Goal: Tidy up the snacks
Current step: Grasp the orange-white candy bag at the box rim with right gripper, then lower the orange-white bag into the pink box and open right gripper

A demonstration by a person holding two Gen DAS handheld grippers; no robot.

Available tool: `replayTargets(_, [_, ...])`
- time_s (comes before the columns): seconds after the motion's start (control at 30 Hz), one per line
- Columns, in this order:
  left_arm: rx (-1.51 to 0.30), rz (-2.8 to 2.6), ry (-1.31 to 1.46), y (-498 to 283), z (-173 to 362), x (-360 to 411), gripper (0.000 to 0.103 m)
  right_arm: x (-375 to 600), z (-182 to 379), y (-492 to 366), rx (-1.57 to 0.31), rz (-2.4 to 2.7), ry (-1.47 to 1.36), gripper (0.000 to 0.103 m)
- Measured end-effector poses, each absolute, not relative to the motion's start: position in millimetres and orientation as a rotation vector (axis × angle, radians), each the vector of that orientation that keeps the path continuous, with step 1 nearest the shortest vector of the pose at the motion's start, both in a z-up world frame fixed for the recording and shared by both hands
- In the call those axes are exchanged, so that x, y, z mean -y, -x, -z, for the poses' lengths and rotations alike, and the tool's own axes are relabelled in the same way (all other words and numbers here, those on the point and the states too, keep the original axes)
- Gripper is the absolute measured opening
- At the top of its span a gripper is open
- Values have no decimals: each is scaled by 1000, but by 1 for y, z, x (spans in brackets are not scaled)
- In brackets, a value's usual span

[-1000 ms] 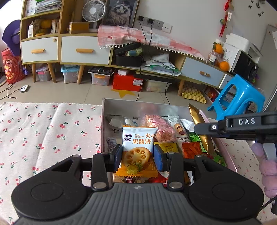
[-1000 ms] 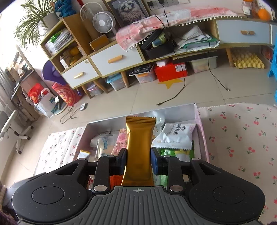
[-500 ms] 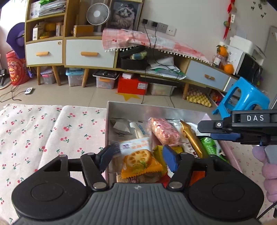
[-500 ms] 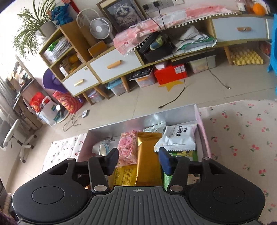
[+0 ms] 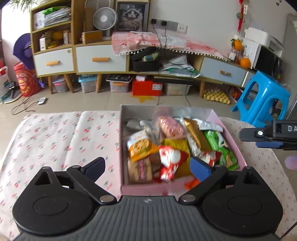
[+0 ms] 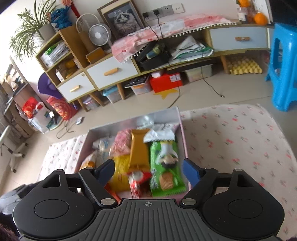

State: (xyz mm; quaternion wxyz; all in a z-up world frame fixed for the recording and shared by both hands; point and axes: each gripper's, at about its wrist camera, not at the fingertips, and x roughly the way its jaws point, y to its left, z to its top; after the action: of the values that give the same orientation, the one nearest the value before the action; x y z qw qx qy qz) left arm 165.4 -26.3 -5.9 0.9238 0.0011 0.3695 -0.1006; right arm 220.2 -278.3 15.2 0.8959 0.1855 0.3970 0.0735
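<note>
Both tools hang over a surface spread with a cherry-print cloth. The left tool has its fingers spread wide above the near edge of the pink box, gripping nothing. The right tool is likewise spread and bare over the same box. Beyond lie a tiled floor, a low cabinet with white drawers, a fan, a cat picture and a blue stool.

A second ago the left tool was clamped on the biscuit pack and the right on the gold bar — both now lie loose in the box among the other snacks, the bar beside a green pack. Both tools have drawn back and up. The right tool also shows at the right edge of the left view, level and held beside the box.
</note>
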Motion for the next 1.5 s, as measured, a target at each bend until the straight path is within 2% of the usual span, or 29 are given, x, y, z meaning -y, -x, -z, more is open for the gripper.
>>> replayTargets(0.33, [-860, 97, -12, -118, 4, 13, 102, 258, -15, -159, -890, -150, -329, 83])
replayTargets(0.67, [-907, 64, -40, -108, 18, 11, 102, 216, 23, -157, -819, -217, -127, 83])
replayTargets(0.87, [-948, 69, -79, -113, 27, 13, 102, 183, 42, -162, -749, -233, 36, 79])
replayTargets(1.0, [-983, 78, -83, -113, 31, 12, 102, 171, 51, -171, -713, -221, 99, 70])
replayTargets(1.23, [-990, 58, -113, -109, 32, 4, 102, 156, 62, -171, -673, -186, 229, 70])
replayTargets(1.33, [-991, 58, -98, -109, 30, -1, 102, 149, 67, -167, -666, -154, 292, 65])
replayTargets(1.4, [-993, 62, -90, -108, 29, -3, 102, 142, 71, -165, -676, -156, 313, 48])
replayTargets(1.5, [-993, 69, -84, -108, 27, -4, 102, 134, 76, -163, -687, -163, 322, 43])
